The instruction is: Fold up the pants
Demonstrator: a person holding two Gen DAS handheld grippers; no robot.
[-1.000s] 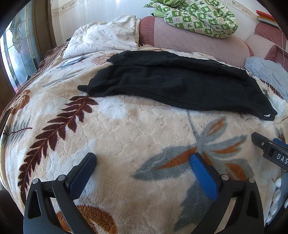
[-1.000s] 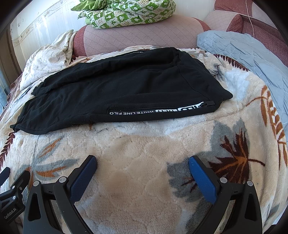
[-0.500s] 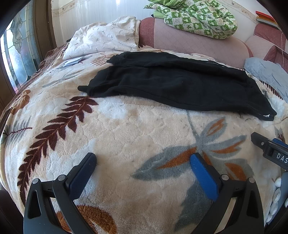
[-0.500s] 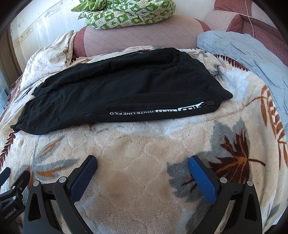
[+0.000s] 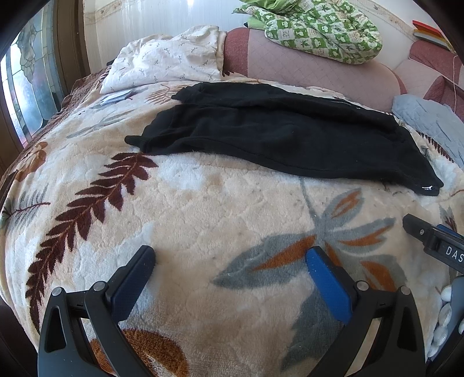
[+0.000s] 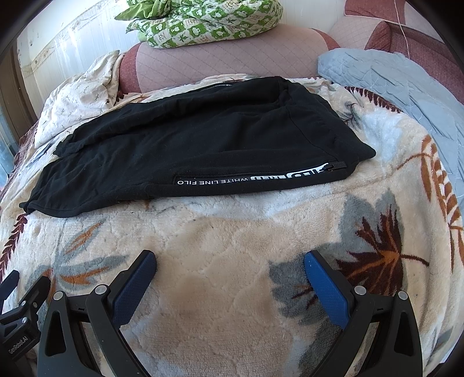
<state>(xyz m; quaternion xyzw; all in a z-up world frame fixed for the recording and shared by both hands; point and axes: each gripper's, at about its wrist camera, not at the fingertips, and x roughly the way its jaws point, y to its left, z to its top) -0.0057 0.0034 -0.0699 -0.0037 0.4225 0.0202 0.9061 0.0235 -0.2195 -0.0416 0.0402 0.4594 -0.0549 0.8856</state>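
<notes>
Black pants (image 5: 275,136) lie flat across the leaf-patterned fleece blanket (image 5: 203,208), folded lengthwise, legs to the left, waist to the right. In the right wrist view the pants (image 6: 203,150) show a white lettered stripe along the near edge. My left gripper (image 5: 230,258) is open and empty, low over the blanket, well short of the pants. My right gripper (image 6: 230,261) is also open and empty, near the front of the blanket (image 6: 232,246), short of the waist end.
A cream quilt (image 5: 168,61) lies at the back left. A green checked blanket (image 5: 319,26) sits on the pink sofa back (image 5: 304,66). A light blue quilt (image 6: 391,78) lies at the right. A window (image 5: 26,87) is at the far left.
</notes>
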